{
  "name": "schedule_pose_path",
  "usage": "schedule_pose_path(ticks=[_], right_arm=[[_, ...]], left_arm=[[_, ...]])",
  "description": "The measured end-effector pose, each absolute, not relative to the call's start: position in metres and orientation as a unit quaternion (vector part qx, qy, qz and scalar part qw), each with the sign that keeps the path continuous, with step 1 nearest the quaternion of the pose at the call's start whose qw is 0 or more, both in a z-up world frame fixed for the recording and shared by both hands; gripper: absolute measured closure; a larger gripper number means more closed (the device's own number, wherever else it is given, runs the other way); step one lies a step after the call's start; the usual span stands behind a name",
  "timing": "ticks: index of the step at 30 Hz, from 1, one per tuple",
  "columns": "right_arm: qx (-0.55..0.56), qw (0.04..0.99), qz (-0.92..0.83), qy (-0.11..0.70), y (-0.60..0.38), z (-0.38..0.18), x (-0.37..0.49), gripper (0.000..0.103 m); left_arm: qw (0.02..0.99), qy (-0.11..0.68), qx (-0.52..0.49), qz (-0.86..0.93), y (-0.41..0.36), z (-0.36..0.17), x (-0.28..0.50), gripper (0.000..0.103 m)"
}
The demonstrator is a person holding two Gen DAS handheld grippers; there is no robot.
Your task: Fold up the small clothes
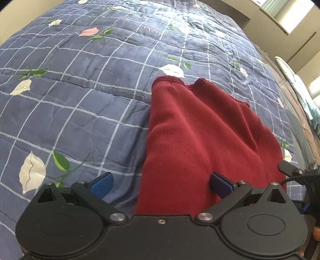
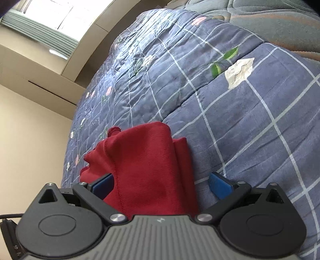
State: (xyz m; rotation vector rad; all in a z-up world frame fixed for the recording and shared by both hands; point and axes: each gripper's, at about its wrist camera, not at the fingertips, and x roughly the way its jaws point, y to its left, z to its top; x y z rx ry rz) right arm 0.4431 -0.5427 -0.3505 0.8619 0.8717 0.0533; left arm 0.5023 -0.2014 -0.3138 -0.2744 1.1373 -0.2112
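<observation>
A dark red knit garment [image 1: 202, 140] lies folded lengthwise on the blue checked quilt [image 1: 80, 100]. My left gripper [image 1: 162, 186] is open, its blue pads [image 1: 104, 185] spread wide over the garment's near left edge, not gripping it. In the right wrist view the same red garment [image 2: 144, 166] lies bunched on the quilt [image 2: 240, 120]. My right gripper [image 2: 160, 188] is open, with its pads [image 2: 219, 186] on either side of the garment's near end. The garment's nearest edge is hidden under both gripper bodies.
The quilt has white grid lines and flower prints. The bed's right edge and a wall [image 1: 296, 46] show in the left wrist view, with part of the other gripper [image 1: 296, 172] at the right. A beige wall [image 2: 30, 140] and window [image 2: 48, 12] lie left in the right wrist view.
</observation>
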Motion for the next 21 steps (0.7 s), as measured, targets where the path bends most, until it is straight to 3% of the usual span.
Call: schedule_pose_path(ticks=[12,19,21], right_arm=[[0.386,0.826,-0.014,0.411,-0.530,-0.347,0.443,0.000],[0.344,0.836,-0.037,0.425,-0.509,-0.339,0.442,0.025],[0.345,0.837,-0.040,0.423,-0.507,-0.338,0.439,0.028]], left_arm=[[0.814,0.551,-0.134,-0.126,-0.195,-0.320,0.506,0.001],[0.798,0.567,-0.152,-0.138,-0.189,-0.324,0.512,0.001],[0.792,0.572,-0.156,-0.143,-0.187,-0.324,0.513,0.001]])
